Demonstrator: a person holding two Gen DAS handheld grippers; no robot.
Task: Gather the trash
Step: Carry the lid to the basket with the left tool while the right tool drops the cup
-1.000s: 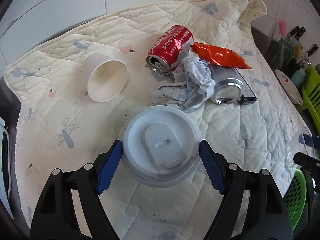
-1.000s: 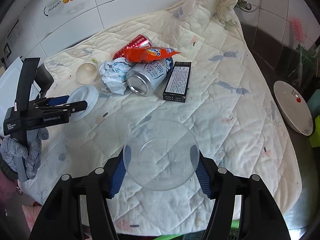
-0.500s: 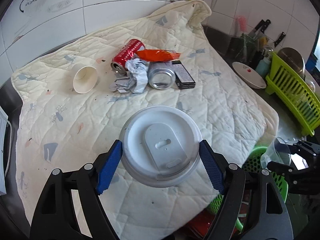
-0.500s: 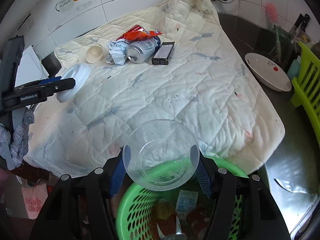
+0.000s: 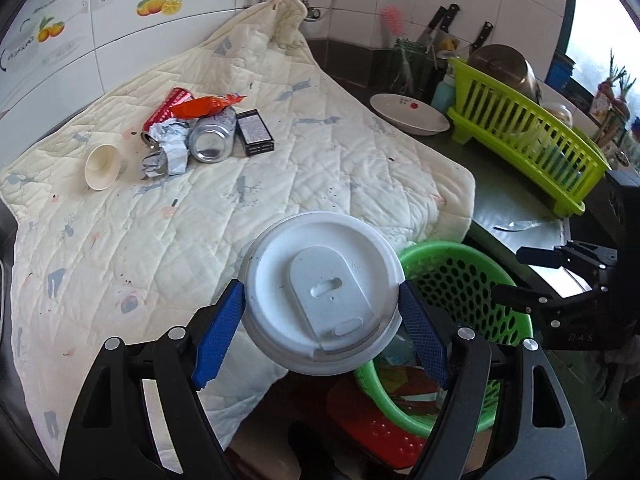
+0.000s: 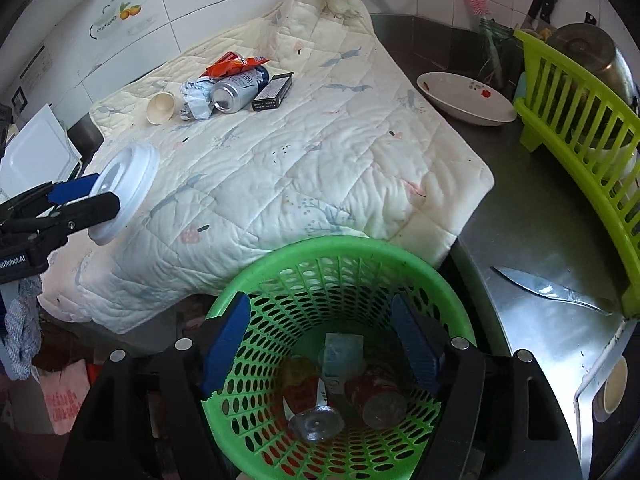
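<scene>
The white cup lid (image 5: 323, 294) is clamped between the blue pads of the left gripper (image 5: 322, 322), held in the air over the quilt's near edge, just beside the green basket (image 6: 276, 256). The right gripper (image 6: 320, 340) hangs over the basket mouth; its jaws have just been opening and nothing is between them. A clear plastic cup (image 6: 316, 424) lies on the basket's bottom among other rubbish. Beyond the basket a cream quilt (image 6: 320, 160) covers the counter; at its far end lie a paper cup (image 6: 160, 108), crumpled paper (image 6: 196, 98), a silver can (image 6: 234, 90), an orange wrapper (image 6: 234, 66) and a black box (image 6: 274, 88). Right of the basket, on the steel worktop (image 6: 532, 224), are a knife (image 6: 548, 290), a white bowl (image 6: 464, 98) and a lime dish rack (image 6: 580, 128). White tiled walls (image 6: 200, 8) stand behind.
</scene>
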